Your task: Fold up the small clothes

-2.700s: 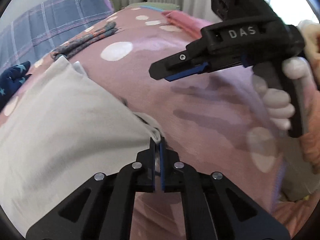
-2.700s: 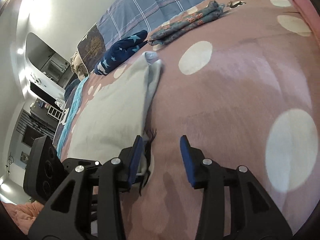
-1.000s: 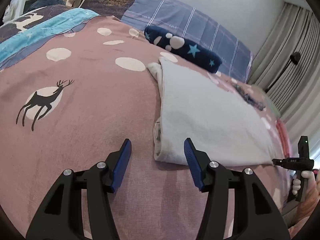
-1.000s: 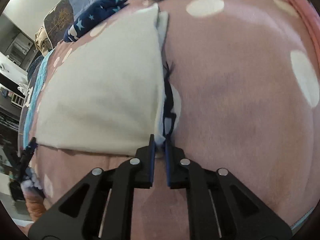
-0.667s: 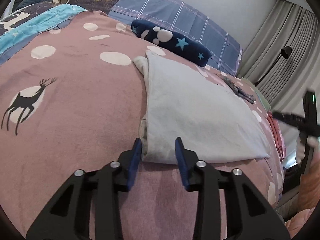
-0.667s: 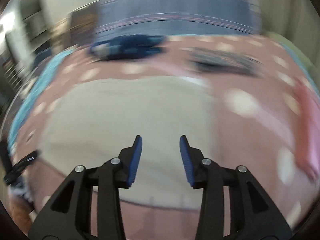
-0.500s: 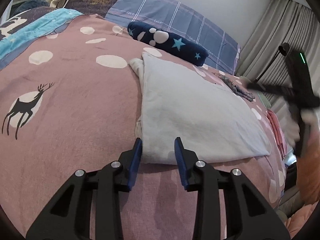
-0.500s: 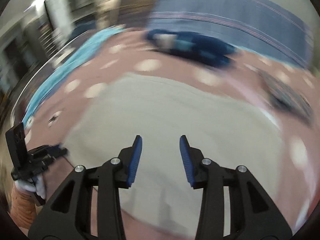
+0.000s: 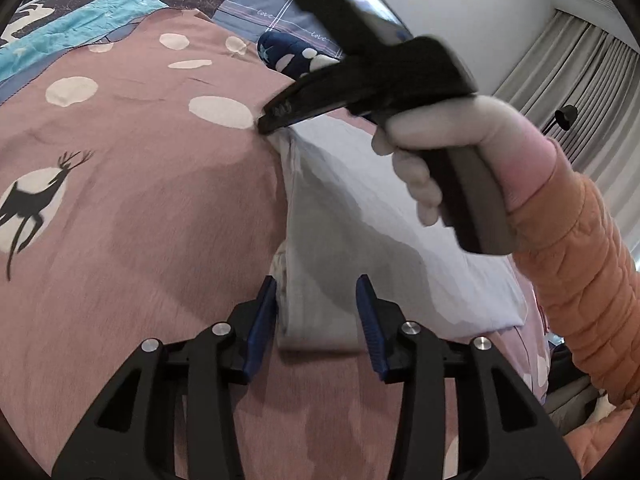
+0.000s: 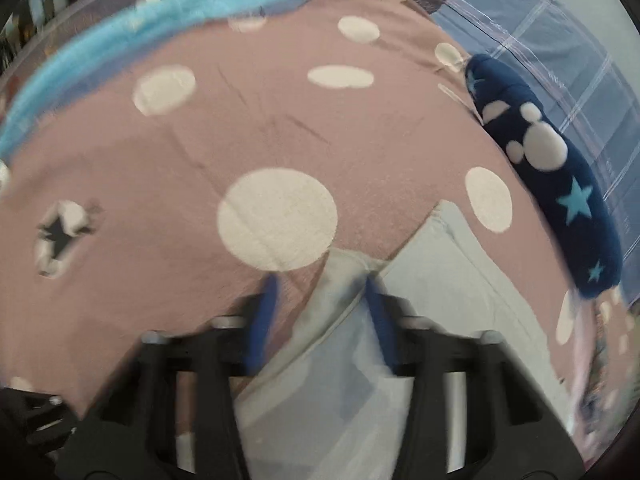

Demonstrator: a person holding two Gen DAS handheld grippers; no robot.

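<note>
A pink, white-spotted bedspread (image 9: 140, 208) covers the bed, with a folded pale grey garment (image 9: 360, 216) lying flat across it and a navy star-print item (image 10: 560, 184) beside its far edge. The garment, already doubled over, appears set for another fold along its left side, which would explain why both tools work the same edge. The right gripper (image 9: 276, 114), gripped pistol-style in a gloved hand (image 9: 444, 140) with an orange quilted sleeve (image 9: 580, 272) behind it, reaches across and down so that its tip meets the garment's far left corner; its own blurred view shows the blue pads spread either side of that bunched corner, not yet pressed together. The left gripper (image 9: 316, 312) sits low over the bed at the garment's near left corner, its jaws spread, the cloth's edge lying between the pads (image 9: 264, 312) but unpinched. Both corners likely need clamping before any lift.
</note>
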